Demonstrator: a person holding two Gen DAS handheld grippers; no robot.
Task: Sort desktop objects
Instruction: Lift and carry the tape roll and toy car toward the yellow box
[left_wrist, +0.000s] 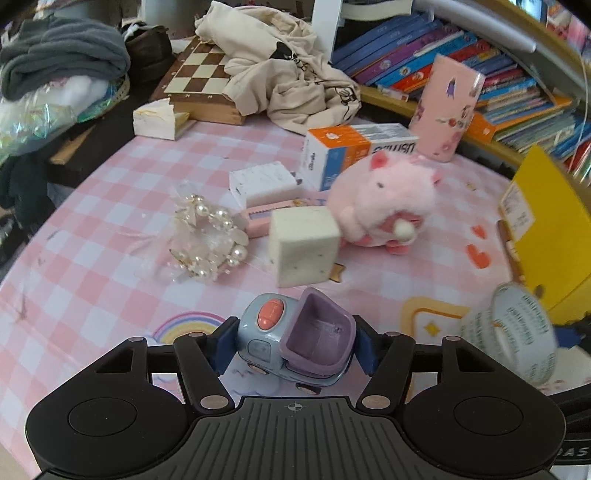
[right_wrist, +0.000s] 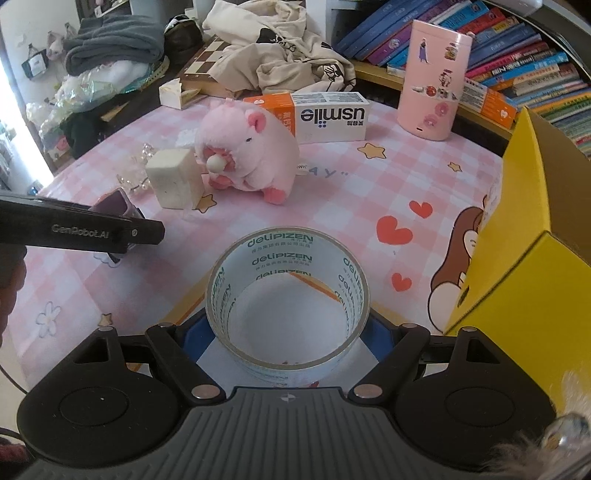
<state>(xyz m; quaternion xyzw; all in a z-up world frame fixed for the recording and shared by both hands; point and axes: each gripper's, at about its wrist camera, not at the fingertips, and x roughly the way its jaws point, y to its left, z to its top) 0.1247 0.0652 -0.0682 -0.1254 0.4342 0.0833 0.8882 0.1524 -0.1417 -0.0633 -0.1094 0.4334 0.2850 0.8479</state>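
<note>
Tape roll (right_wrist: 288, 302) in right tool (right_wrist: 284, 332) nears yellow box (right_wrist: 524, 295) edge.

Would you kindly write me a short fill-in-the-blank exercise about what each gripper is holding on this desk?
1. The left gripper has its jaws shut on a toy ____.
2. The right gripper grips a roll of ____.
3. The plush pig on the checked tablecloth is ____ in colour.
4. The open cardboard box to the right of the right gripper is ____.

Missing words: truck; tape; pink; yellow
</note>
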